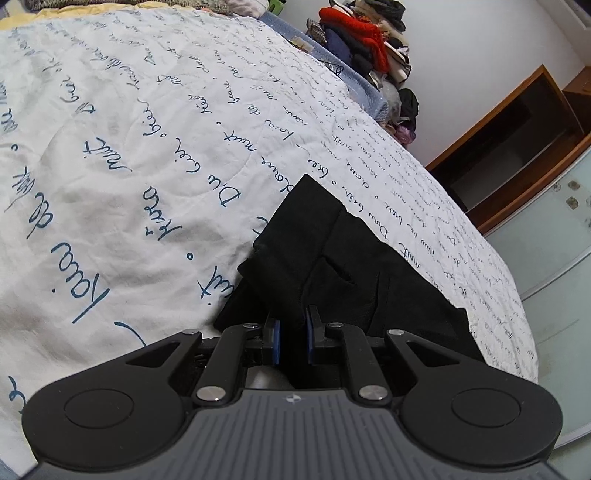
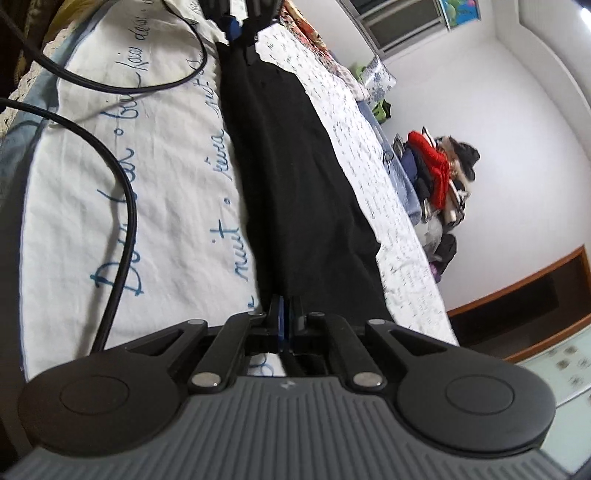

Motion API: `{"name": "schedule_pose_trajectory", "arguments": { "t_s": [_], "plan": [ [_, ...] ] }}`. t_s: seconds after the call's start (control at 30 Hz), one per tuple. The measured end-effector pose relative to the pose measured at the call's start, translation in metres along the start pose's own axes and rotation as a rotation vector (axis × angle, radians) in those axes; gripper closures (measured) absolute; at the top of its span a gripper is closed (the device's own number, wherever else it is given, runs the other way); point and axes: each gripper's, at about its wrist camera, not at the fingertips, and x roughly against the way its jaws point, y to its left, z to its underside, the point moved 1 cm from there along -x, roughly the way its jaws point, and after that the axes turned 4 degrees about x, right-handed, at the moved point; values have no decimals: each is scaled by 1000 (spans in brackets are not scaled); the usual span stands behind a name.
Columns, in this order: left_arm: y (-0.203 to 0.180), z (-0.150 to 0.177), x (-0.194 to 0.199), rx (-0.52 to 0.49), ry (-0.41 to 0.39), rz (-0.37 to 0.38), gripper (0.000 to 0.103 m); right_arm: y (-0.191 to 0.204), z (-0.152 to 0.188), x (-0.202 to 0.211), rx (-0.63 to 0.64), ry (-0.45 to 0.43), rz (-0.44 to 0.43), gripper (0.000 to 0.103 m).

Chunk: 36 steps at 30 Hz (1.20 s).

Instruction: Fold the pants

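Pants [image 2: 295,177], a single black pair, lay stretched out on the bed [image 2: 155,192], over a white quilt printed with blue handwriting. In the right wrist view their long axis ran straight away from the camera, from the near claw up to the far claw at the top of the picture, with the fabric drawn into one long narrow band. One end showed in the left wrist view [image 1: 332,266], with a slit like a pocket opening in the cloth, and that end pointed away from the left claw toward the far side of the bed.

Two claws were at work, one at each end. The left claw [image 1: 293,334] had its blue-padded fingers [image 1: 275,336] a small way apart with black cloth running between them; whether the pads actually pinched the cloth could not be told. It also appeared far off in the right wrist view [image 2: 236,27], at the pants' far end. The right claw [image 2: 286,321] had its fingers drawn nearly together, clamped on the near edge of the pants.

Two black cables [image 2: 122,206] curved over the quilt to the left of the pants. One heap of clothes [image 1: 365,40], with a red garment on top, sat past the bed against the white wall, and one dark wooden shelf unit [image 1: 517,147] stood near it.
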Motion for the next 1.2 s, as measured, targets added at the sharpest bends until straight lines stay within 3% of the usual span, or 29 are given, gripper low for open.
{"name": "schedule_pose_trajectory", "arguments": {
  "t_s": [0.17, 0.23, 0.33, 0.43, 0.57, 0.8, 0.97, 1.07, 1.13, 1.2],
  "plan": [
    [4, -6, 13, 20, 49, 1, 89, -1, 2, 4, -6, -6, -37, 102],
    [8, -8, 20, 30, 55, -7, 87, -18, 9, 15, -98, -47, -79, 102],
    [5, -7, 32, 14, 20, -59, 86, -47, 18, 27, -255, -107, -63, 101],
    [-5, -8, 44, -24, -40, -94, 86, -54, 21, 25, -273, -84, -20, 101],
    [-28, -10, 45, -81, -38, -32, 86, -34, 20, 15, -148, -22, -7, 85],
    [-84, 10, 13, -190, 73, 103, 86, -22, 15, 19, -65, -10, -6, 84],
    [-123, 40, -9, -305, 181, 155, 85, -15, 18, 16, -32, 29, 12, 85],
    [-143, 59, -14, -417, 199, 163, 70, -6, 13, 13, 9, 14, 50, 80],
    [-153, 69, -13, -486, 169, 142, 34, -1, 9, 9, 23, -6, 66, 81],
    [-160, 75, -12, -547, 120, 131, 26, 2, 5, 4, 19, -9, 58, 98]
  ]
}}
